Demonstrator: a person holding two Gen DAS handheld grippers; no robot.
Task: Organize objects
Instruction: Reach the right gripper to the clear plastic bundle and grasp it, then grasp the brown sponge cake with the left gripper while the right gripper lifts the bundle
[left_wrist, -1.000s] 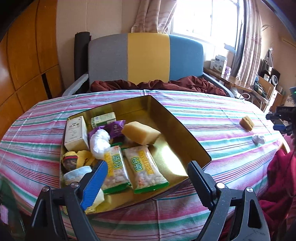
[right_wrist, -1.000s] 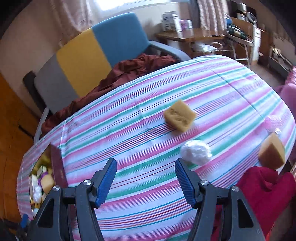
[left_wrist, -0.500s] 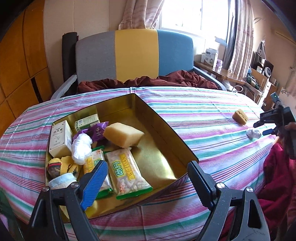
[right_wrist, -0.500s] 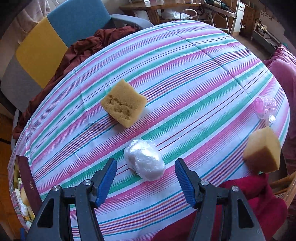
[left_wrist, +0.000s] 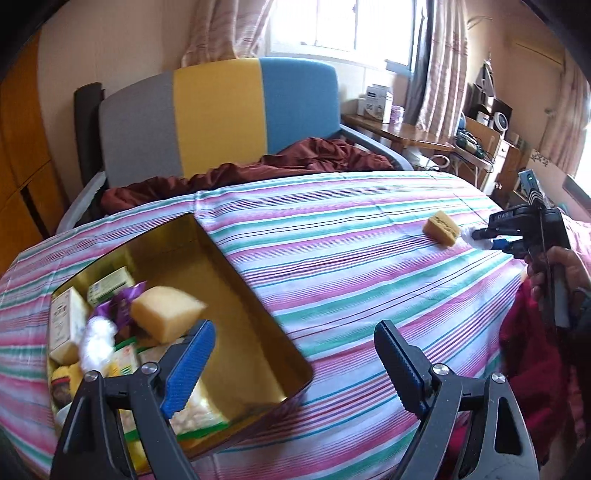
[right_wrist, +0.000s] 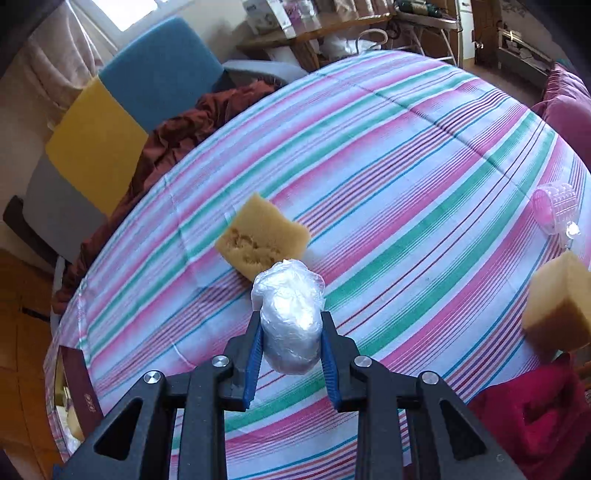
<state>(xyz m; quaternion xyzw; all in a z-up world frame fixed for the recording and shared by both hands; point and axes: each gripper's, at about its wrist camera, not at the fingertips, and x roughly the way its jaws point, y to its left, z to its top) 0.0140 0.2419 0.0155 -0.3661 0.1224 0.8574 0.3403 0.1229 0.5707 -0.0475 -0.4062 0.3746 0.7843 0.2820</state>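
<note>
The striped tablecloth (right_wrist: 406, 192) looks like matt woven cloth, the wrapped ball (right_wrist: 291, 317) is crinkled glossy plastic film, the sponge (right_wrist: 262, 236) beside it is porous and rough — and the box (left_wrist: 236, 295) has a shiny golden metal lining.

The second sponge (right_wrist: 559, 304) and pink roller (right_wrist: 556, 206) blur near the right wrist view's edge.

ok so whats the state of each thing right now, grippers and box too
left gripper: open, empty
right gripper: shut on plastic-wrapped ball
plastic-wrapped ball: gripped
gold box: open, partly filled
sponge by the ball: loose on tablecloth
sponge at table edge: loose
pink roller: lying on its side
</note>
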